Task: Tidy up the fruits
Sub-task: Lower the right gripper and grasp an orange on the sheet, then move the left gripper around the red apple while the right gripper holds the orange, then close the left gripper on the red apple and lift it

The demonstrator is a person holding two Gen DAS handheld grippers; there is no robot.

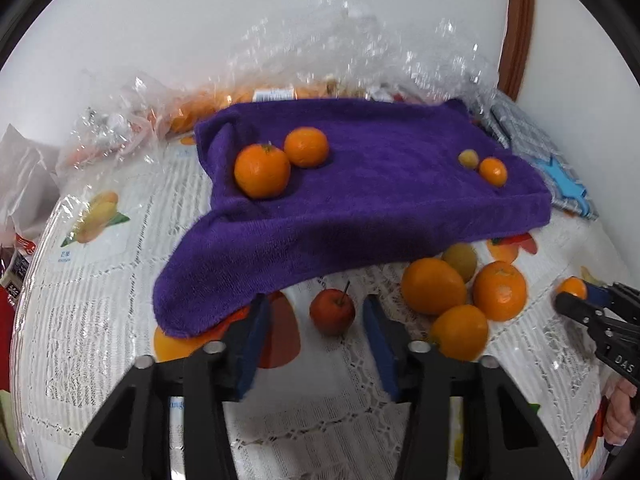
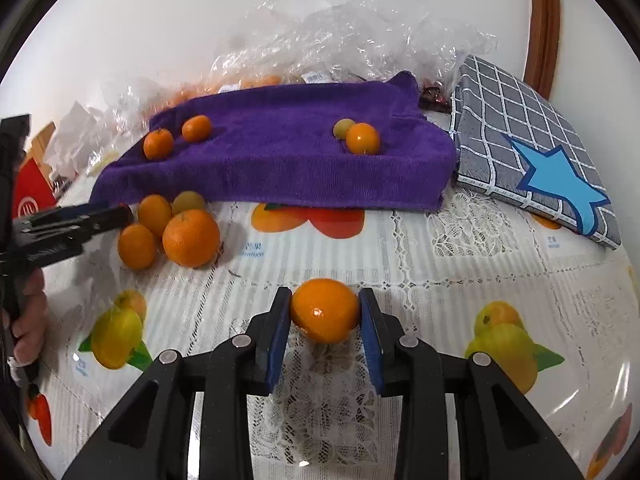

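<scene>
A small red apple [image 1: 332, 310] lies on the tablecloth between the tips of my left gripper [image 1: 316, 308]; there is a gap at its left side, so the gripper is open. My right gripper [image 2: 325, 295] is shut on a small orange [image 2: 325, 312], both blue pads pressing its sides just above the cloth. A purple towel [image 2: 280, 152] carries two oranges [image 1: 262, 170] at its left and a small orange with a yellow-green fruit [image 1: 468, 158] at its right. In front of the towel sit several loose oranges [image 1: 434, 286] and a greenish fruit [image 1: 460, 262].
Crumpled clear plastic bags [image 2: 340, 32] with more fruit line the wall behind the towel. A grey checked cloth with a blue star [image 2: 532, 152] lies at the right. A red box [image 2: 32, 196] stands at the left. The lace tablecloth [image 2: 440, 260] has printed fruit pictures.
</scene>
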